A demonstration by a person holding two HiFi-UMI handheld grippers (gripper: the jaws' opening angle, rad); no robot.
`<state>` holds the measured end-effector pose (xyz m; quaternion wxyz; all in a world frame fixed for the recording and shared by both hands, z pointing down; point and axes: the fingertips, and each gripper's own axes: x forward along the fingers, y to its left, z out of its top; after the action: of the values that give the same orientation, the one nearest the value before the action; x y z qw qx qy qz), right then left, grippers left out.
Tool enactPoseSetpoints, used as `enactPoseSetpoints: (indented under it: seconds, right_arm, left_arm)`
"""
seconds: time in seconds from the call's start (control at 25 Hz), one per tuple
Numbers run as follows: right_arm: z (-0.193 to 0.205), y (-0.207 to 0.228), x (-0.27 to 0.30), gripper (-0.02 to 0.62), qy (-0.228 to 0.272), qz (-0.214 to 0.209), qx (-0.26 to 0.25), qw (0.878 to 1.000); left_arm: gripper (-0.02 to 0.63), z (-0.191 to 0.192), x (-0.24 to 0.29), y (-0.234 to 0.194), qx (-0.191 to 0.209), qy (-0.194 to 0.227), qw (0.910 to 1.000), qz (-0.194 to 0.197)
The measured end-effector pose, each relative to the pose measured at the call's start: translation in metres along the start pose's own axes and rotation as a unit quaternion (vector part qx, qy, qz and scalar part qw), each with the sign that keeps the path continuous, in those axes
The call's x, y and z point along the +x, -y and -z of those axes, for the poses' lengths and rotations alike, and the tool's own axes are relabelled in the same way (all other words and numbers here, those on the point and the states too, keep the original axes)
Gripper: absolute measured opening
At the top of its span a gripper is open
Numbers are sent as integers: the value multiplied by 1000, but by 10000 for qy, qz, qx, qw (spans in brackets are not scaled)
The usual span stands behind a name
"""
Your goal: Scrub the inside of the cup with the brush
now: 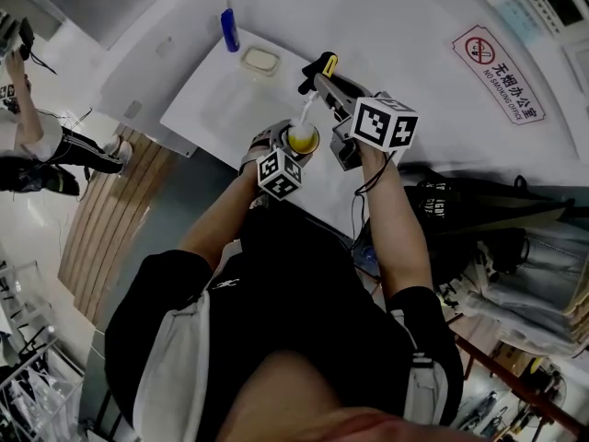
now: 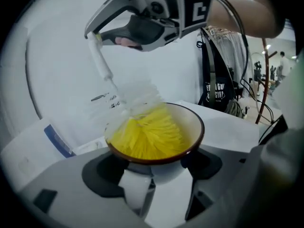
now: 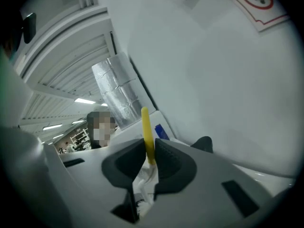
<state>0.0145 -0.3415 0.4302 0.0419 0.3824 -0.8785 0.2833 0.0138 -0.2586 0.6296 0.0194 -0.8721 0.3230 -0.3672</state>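
Observation:
A small cup (image 2: 192,122) with a brown rim and cream inside sits between the jaws of my left gripper (image 2: 153,167), which is shut on it. The brush's yellow and white bristle head (image 2: 147,132) fills the cup's left side. Its white handle (image 2: 100,61) slants up into my right gripper (image 2: 142,30), shut on it. In the right gripper view the yellow handle end (image 3: 147,132) sticks up between the dark pads (image 3: 173,163). From the head view, the cup (image 1: 303,139) is held above the white table (image 1: 212,109), the left gripper (image 1: 293,151) below the right gripper (image 1: 324,86).
A blue bottle (image 1: 229,29) and a pale soap dish (image 1: 259,60) stand at the table's far side. A no-smoking sign (image 1: 497,74) hangs on the white wall. A black bag (image 1: 479,212) lies at the right. Another person (image 1: 37,145) stands at the far left.

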Motion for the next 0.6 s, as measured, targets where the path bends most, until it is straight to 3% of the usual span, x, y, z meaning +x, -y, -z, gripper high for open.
enactPoseSetpoints:
  seconds: [0.24, 0.36, 0.6]
  right_arm:
    - [6, -29, -21, 66, -50, -207, -483, 9986]
    - [12, -36, -43, 56, 95, -257, -343, 9990]
    - [21, -33, -73, 55, 163, -64, -236, 9996]
  left_arm:
    - [385, 3, -3, -17, -815, 118, 9966, -44]
    - [385, 3, -5, -26, -1160, 222, 9930, -17]
    - [385, -1, -9, -36, -1273, 396, 9910, -70]
